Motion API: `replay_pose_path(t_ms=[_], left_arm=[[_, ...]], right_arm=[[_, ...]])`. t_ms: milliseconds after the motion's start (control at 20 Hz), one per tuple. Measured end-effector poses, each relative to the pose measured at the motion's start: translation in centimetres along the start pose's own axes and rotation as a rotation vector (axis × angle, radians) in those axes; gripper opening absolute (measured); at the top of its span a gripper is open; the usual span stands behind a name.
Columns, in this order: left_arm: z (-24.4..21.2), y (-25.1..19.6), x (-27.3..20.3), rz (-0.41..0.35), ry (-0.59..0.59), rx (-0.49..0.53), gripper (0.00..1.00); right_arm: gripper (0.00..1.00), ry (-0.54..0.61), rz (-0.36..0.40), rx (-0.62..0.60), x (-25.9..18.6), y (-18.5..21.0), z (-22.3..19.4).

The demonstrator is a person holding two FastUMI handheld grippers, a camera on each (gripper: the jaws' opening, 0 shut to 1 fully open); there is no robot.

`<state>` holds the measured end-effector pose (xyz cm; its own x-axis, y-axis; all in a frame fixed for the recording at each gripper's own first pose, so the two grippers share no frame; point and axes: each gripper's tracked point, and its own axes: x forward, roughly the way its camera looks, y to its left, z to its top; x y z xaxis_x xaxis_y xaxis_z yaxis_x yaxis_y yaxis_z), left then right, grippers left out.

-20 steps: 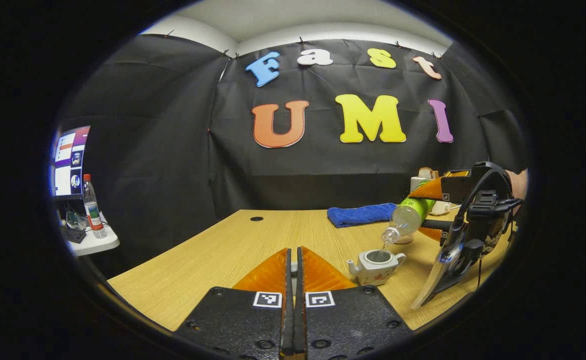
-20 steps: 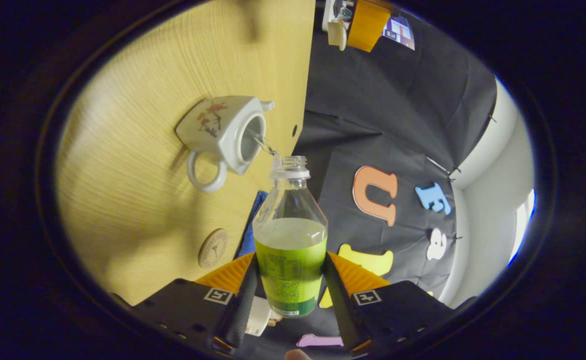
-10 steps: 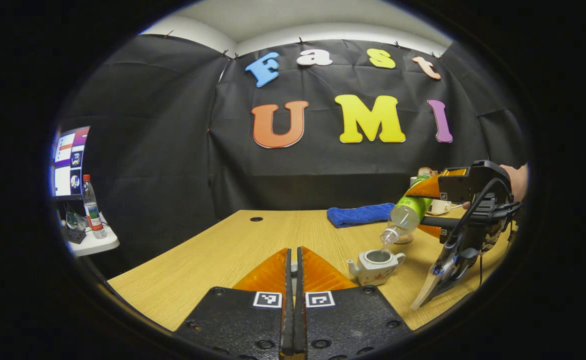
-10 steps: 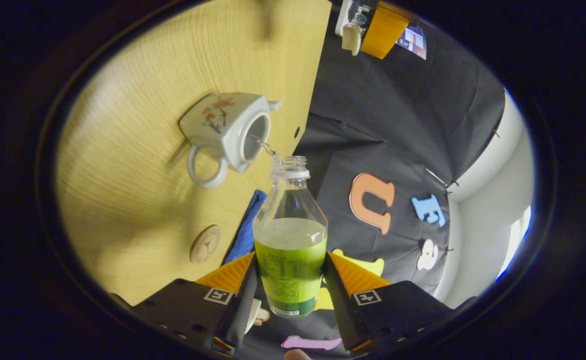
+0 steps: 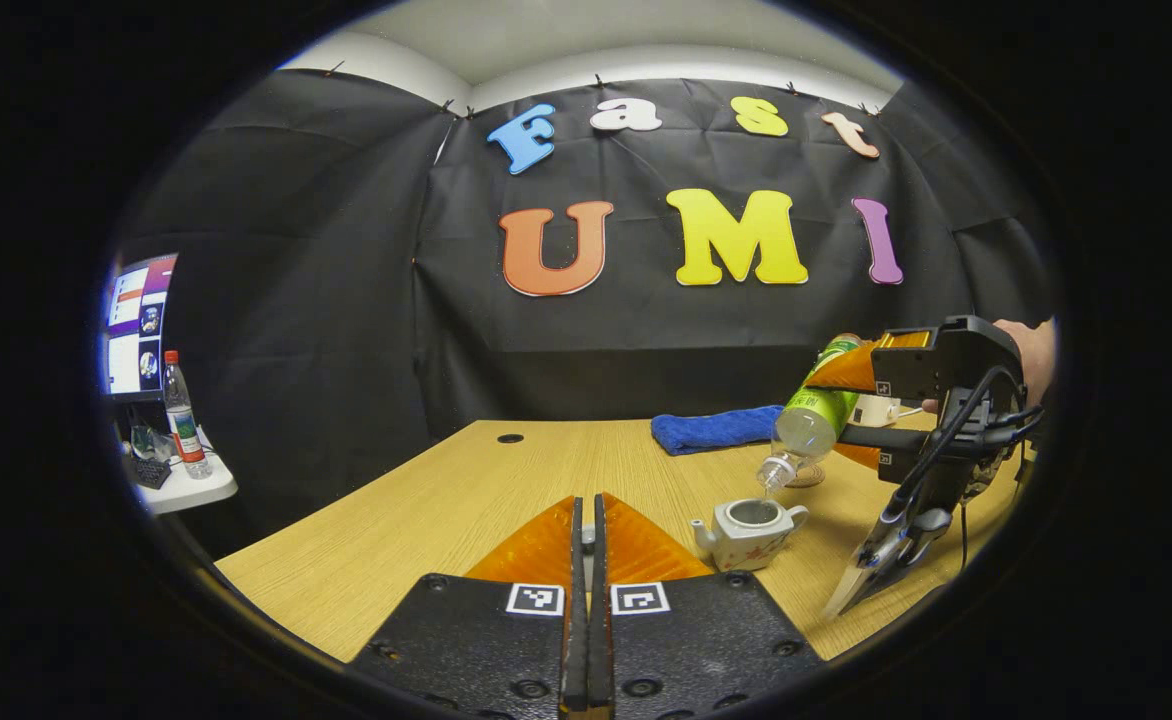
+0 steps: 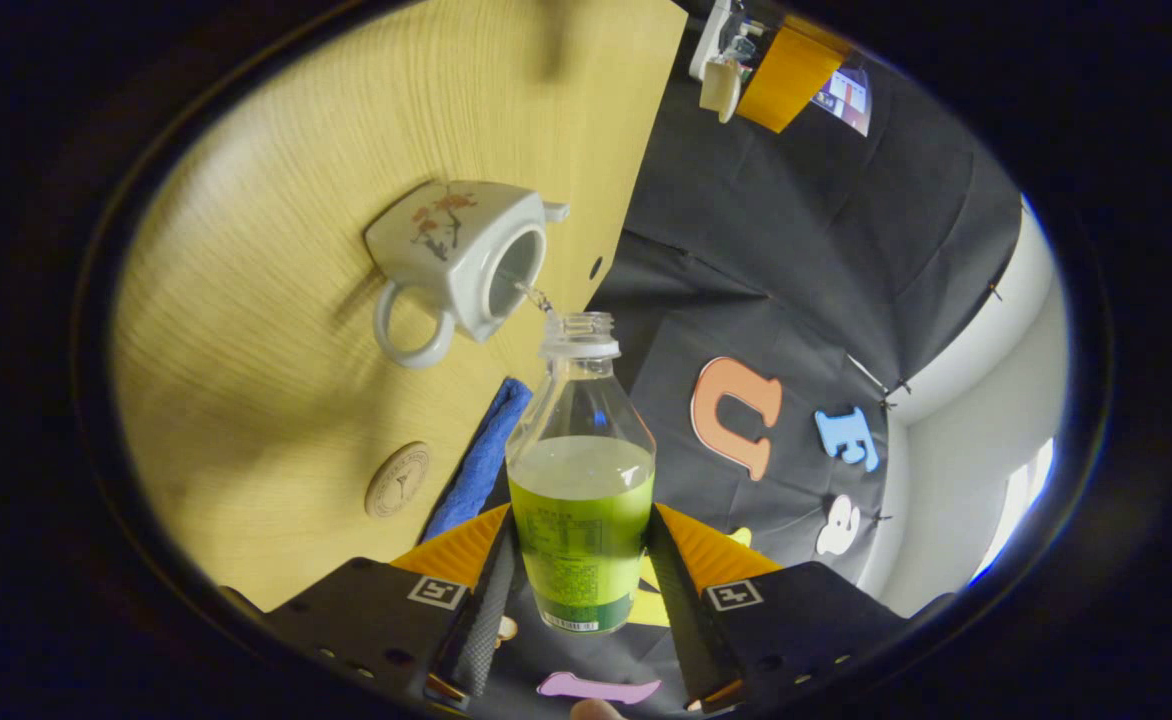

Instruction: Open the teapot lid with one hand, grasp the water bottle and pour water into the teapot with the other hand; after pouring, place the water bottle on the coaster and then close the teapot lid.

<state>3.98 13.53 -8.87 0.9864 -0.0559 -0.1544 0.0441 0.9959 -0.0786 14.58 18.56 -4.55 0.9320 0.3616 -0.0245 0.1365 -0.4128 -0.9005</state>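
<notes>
A white teapot point(image 5: 751, 530) point(image 6: 456, 255) with a flower print stands lidless on the wooden table point(image 5: 426, 510). My right gripper point(image 6: 578, 520) point(image 5: 841, 415) is shut on a green-labelled water bottle point(image 6: 581, 480) point(image 5: 811, 425), tilted mouth-down above the pot; a thin trickle still falls from the mouth. My left gripper point(image 5: 586, 510) stays shut, raised in front of the table. In the right gripper view it holds the white teapot lid point(image 6: 721, 85) off to the side. The round coaster point(image 6: 398, 480) point(image 5: 804, 478) lies just behind the pot.
A folded blue towel point(image 5: 716, 430) point(image 6: 476, 460) lies at the table's far side behind the coaster. White things sit at the far right corner behind the bottle. At the left, a small side table point(image 5: 186, 490) carries another bottle point(image 5: 181, 410) below a monitor.
The right gripper has lifted the bottle a little and tipped it back, so its mouth is higher above the teapot and the stream has thinned. The left gripper has stayed put.
</notes>
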Motion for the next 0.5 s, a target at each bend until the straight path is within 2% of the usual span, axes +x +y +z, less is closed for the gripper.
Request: replay_pose_path(t_ms=[500], left_arm=[[0.08,0.07,-0.25,-0.001,-0.005,0.004,0.03]], right_arm=[[0.72,-0.013,-0.019,-0.042,0.08,-0.12,0.13]])
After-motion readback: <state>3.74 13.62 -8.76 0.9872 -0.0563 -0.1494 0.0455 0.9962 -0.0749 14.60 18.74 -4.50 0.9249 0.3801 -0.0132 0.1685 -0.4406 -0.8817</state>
